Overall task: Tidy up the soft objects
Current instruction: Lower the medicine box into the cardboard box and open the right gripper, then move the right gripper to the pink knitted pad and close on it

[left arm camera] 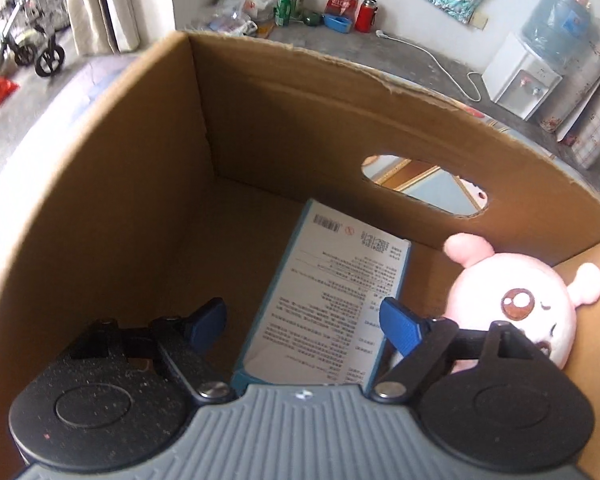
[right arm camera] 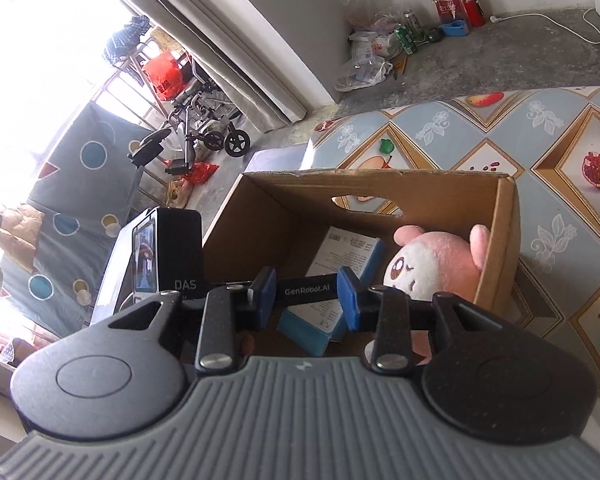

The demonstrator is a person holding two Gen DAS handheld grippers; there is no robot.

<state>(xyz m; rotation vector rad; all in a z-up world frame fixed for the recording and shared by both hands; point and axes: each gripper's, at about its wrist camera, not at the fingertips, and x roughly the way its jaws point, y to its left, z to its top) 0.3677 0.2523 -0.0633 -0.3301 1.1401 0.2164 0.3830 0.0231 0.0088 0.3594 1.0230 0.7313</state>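
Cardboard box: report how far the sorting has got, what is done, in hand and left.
Done: the pink plush toy and a blue-edged printed pack already lie inside the cardboard box. In hand: nothing; the left gripper is open over the pack, inside the box, and the right gripper hovers empty above the box's near edge. Left: no further soft items show on the patterned tablecloth, so I cannot tell.

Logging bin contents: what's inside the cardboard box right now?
Inside the cardboard box: a pink plush toy against one end wall, and a blue-edged printed carton lying flat beside it. The grippers hide the near floor, and the plush covers whatever is beneath it.
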